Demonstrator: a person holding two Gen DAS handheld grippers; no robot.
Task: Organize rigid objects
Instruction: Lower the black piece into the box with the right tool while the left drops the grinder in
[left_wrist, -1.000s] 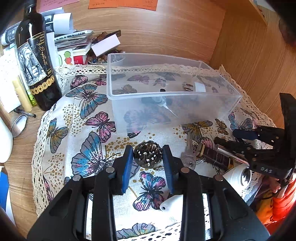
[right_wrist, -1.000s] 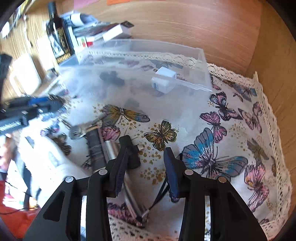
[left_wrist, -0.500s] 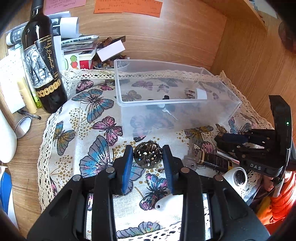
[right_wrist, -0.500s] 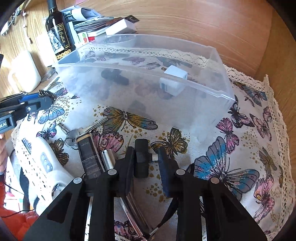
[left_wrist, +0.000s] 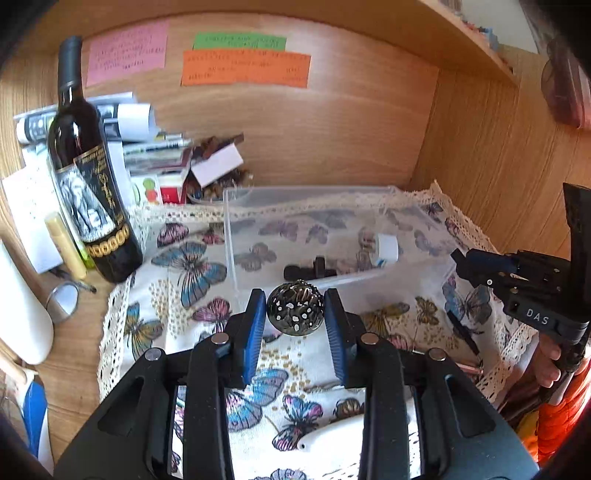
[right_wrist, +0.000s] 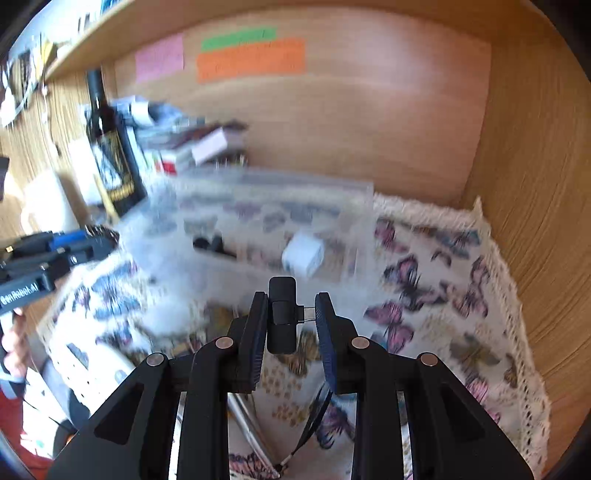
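My left gripper (left_wrist: 294, 314) is shut on a dark perforated metal ball (left_wrist: 295, 312) and holds it above the butterfly cloth, just in front of the clear plastic bin (left_wrist: 236, 236). My right gripper (right_wrist: 288, 317) is shut on a small black adapter with a metal plug (right_wrist: 282, 314), lifted in front of the same bin (right_wrist: 364, 221). The bin holds a white charger block (right_wrist: 303, 255) and a black part (left_wrist: 310, 271). The right gripper also shows at the right of the left wrist view (left_wrist: 524, 280).
A wine bottle (left_wrist: 92, 206) stands left of the bin beside stacked papers and boxes (left_wrist: 166, 158). A small mirror (left_wrist: 64, 301) and a white object (left_wrist: 328, 435) lie near the cloth's edges. Wooden walls close the back and right.
Both grippers have risen from the cloth, the left carrying the metal ball, the right closing on the black adapter and lifting it. The right wrist view is blurred by motion.
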